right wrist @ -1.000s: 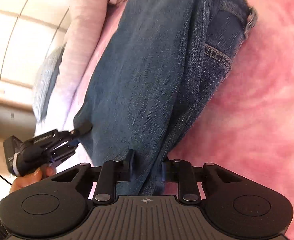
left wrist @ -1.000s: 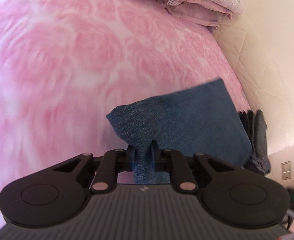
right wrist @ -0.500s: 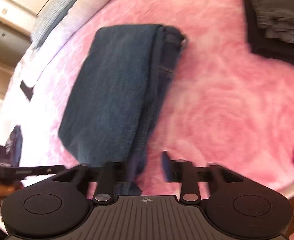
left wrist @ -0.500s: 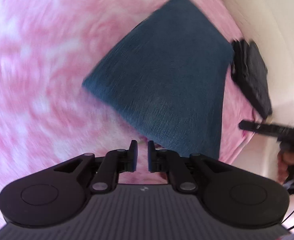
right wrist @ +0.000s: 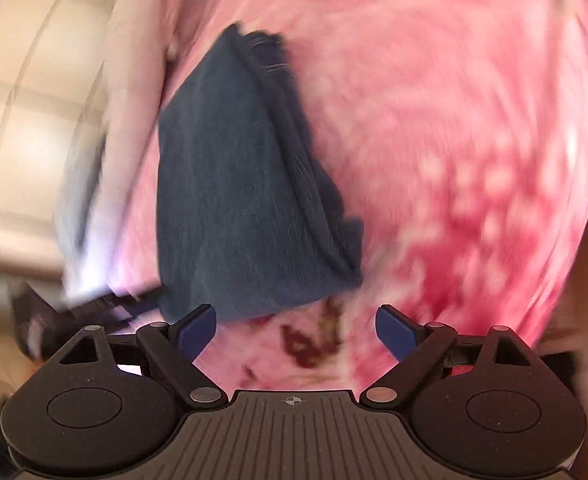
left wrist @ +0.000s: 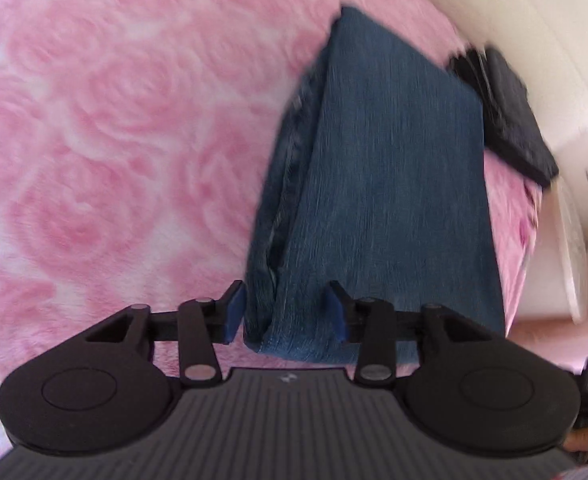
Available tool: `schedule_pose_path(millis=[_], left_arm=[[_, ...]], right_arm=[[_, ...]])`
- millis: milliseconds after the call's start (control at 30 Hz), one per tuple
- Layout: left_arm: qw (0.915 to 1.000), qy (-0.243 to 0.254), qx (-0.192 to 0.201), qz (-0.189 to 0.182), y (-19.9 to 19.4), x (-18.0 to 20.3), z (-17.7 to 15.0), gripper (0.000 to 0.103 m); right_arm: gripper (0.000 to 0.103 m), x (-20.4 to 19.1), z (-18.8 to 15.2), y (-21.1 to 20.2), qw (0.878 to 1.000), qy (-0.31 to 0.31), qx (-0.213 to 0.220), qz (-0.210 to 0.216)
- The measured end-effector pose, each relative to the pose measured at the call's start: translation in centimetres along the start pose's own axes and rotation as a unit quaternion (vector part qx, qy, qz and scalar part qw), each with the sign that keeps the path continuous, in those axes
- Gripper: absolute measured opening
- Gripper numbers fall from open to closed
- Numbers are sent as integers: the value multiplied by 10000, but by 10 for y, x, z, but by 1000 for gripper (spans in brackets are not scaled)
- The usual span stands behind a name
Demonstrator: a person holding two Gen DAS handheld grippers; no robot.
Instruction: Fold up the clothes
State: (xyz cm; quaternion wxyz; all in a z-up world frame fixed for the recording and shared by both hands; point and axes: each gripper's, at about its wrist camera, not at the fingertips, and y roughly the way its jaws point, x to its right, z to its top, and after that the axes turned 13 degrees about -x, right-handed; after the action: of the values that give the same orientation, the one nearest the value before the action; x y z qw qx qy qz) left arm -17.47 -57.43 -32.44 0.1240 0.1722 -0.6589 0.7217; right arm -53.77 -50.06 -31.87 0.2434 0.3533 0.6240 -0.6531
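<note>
Jeans: one pair, blue denim (left wrist: 390,200), folded into a long narrow stack and lying flat on the bed; the layered edges show along one long side.
Bed cover: one, pink fleece with a pale rose pattern (left wrist: 113,140), spread under everything.
Dark clothes: one folded pile, black or charcoal (left wrist: 510,120), just past the far corner of the jeans near the bed's edge; how many pieces are in it I cannot tell.
Left gripper: (left wrist: 285,316) jaws part-way apart and opening; the near end of the jeans sits between the blue pads, but neither pad presses on it.
Right gripper: (right wrist: 296,328) jaws wide apart and opening, only pink cover between them; the near end of the jeans lies just beyond the left pad.
Pillows: pale, piled beside the jeans in the right wrist view (right wrist: 133,100); too blurred to count.
Writing: no readable word; a small emblem on each gripper body, too small to read.
</note>
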Motion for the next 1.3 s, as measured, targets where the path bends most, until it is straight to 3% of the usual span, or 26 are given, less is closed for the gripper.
schedule_pose_path(millis=[167,267,300,400,533,633,733,833,867,900,1067,1167,1267,1300], left_arm=[[9996,105,-52,-249,10,0,-9,24],[9998,123,-52,-138,10,16,-17,21],[9998,98,-57,-132,10,23,-18,20],[9986,100,-201,-486,15,56,-25,18],[9913,432,-475,-1146,44,128,-26,18],[9908,518,-556,-1122,62,163,-19,22],[9913,729,-630,-895,65,182,-17,25],[9915,1061,-574,-484,43,177,-20,27],[9915,1167,-500,-290,33,174,-20,28],[9910,1269,-407,-84,23,172,-19,28],[9818,1791,208,605,-15,163,4,29],[9644,2470,474,814,-12,166,31,29],[9438,2979,533,1326,9,161,60,29],[9383,3064,515,1521,18,158,71,29]], right_arm=[[89,20,-9,36,9927,636,743,709],[42,17,12,35,9925,613,818,675],[32,15,21,31,9939,566,760,572],[23,6,51,7,9974,157,667,214],[23,2,104,-58,9933,-441,1031,-287],[24,7,145,-81,9882,-730,1052,-839],[24,2,157,-91,9816,-1015,885,-1356],[51,-7,136,-102,9710,-1335,861,-1784],[66,-9,126,-104,9682,-1413,867,-1872],[73,-11,116,-105,9672,-1458,848,-1898],[73,-35,65,-89,9774,-1616,445,-1290],[73,-51,40,-55,9718,-2163,14,-940],[56,-59,26,-18,9619,-2585,-368,-805],[56,-58,25,-5,9593,-2659,-463,-834]])
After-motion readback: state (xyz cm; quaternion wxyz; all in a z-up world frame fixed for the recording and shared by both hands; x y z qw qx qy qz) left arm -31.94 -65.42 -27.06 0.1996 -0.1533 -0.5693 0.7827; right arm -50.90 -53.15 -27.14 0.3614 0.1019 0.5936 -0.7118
